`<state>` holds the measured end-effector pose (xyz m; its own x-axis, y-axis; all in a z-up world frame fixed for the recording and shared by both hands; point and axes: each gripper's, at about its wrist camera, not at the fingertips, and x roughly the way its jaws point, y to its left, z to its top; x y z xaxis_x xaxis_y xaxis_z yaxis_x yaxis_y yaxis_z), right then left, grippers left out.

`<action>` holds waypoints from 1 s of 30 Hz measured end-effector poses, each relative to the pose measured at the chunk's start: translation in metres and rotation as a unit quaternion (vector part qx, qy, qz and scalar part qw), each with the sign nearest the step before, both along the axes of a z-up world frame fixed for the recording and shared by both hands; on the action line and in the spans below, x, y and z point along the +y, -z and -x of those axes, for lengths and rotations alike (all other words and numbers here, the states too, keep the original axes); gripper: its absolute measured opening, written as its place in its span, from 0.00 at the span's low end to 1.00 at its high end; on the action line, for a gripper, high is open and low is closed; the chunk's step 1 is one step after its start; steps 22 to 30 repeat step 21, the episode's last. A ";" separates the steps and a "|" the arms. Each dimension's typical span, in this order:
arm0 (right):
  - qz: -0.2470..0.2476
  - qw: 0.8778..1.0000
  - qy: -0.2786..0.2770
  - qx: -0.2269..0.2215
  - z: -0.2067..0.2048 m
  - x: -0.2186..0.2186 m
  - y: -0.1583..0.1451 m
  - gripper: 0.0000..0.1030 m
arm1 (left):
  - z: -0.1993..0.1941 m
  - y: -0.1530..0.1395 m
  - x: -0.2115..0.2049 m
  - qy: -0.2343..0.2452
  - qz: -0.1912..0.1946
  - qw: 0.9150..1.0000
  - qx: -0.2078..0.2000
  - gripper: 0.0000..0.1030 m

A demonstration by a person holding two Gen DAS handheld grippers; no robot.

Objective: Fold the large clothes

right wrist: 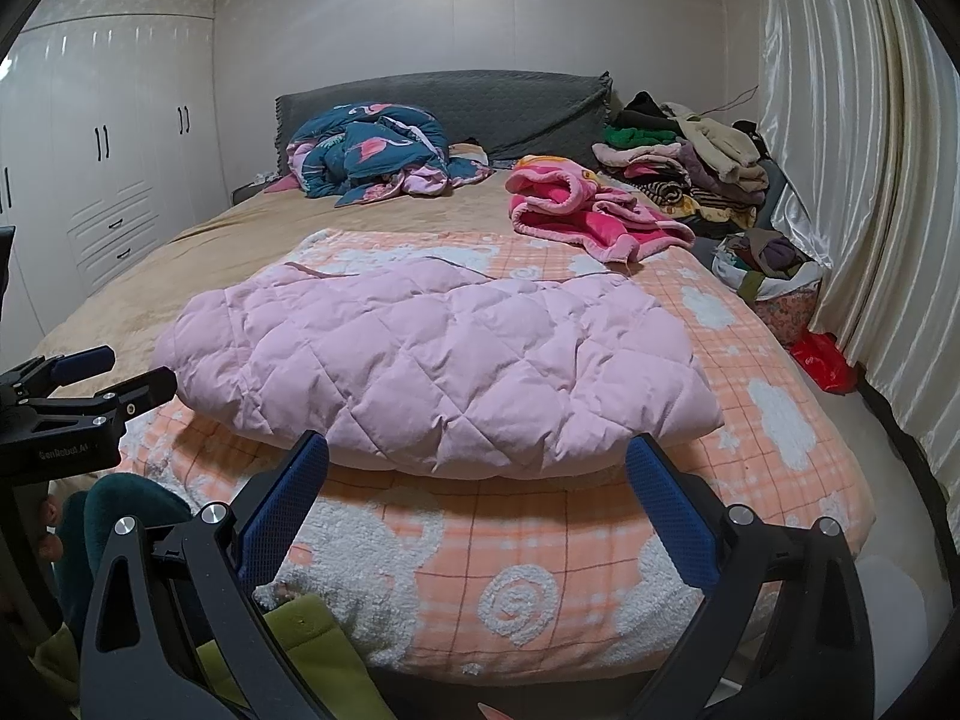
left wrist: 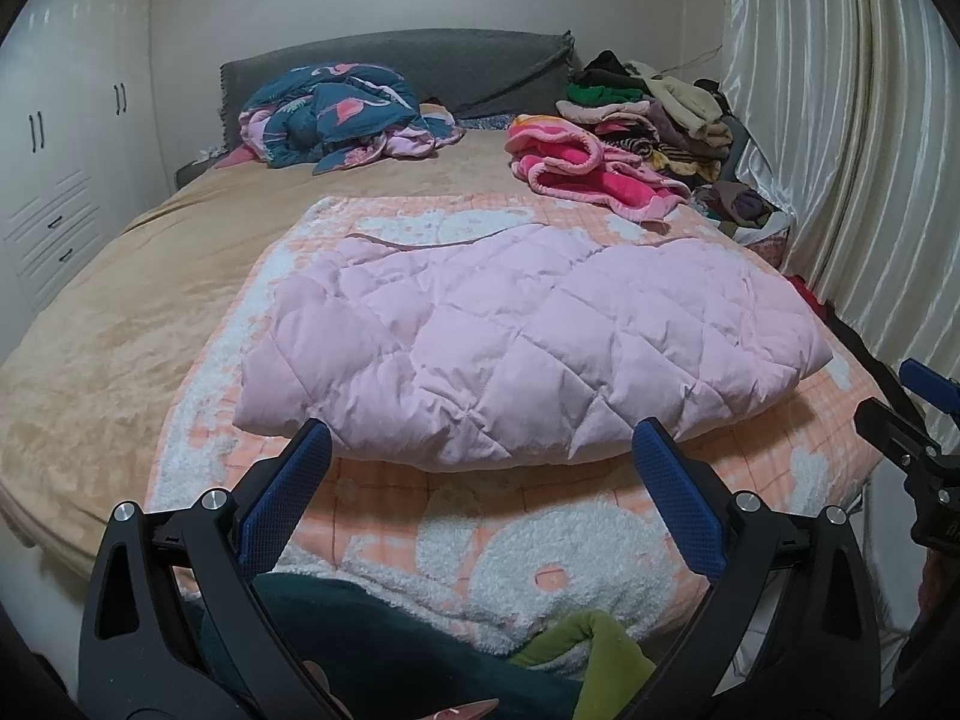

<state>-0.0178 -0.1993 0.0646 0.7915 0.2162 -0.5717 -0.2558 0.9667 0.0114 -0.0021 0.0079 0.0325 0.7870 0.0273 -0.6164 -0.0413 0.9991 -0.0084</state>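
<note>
Printed text: "GenRobot.AI", in small pale letters; the last letters are hard to read.
Where it stands: on the black body of the left gripper [right wrist: 90, 384], seen at the left edge of the right wrist view.
Other text: none can be read in either view; no labels, numbers or signs show on any cloth or furniture.

A folded pink quilted coat [left wrist: 528, 342] lies on a peach-and-white fleece blanket [left wrist: 540, 540] spread over the bed [left wrist: 120, 324]. The left gripper [left wrist: 480, 450] hovers just before the coat's near edge, jaws wide apart, empty.
</note>
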 end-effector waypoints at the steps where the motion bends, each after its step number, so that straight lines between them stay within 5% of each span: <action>1: 0.001 1.000 0.000 0.000 -0.001 0.000 -0.001 0.96 | 0.000 0.001 -0.001 -0.001 -0.002 1.000 -0.001 0.91; 15: -0.006 1.000 0.028 0.004 -0.002 -0.017 0.011 0.96 | -0.005 0.020 0.021 -0.029 0.004 0.999 0.023 0.91; 21: -0.032 0.991 0.132 0.011 -0.021 -0.091 0.034 0.96 | -0.042 0.035 0.097 -0.111 0.010 0.992 0.052 0.91; 30: -0.032 0.991 0.132 0.011 -0.021 -0.091 0.034 0.96 | -0.042 0.035 0.097 -0.111 0.010 0.992 0.052 0.91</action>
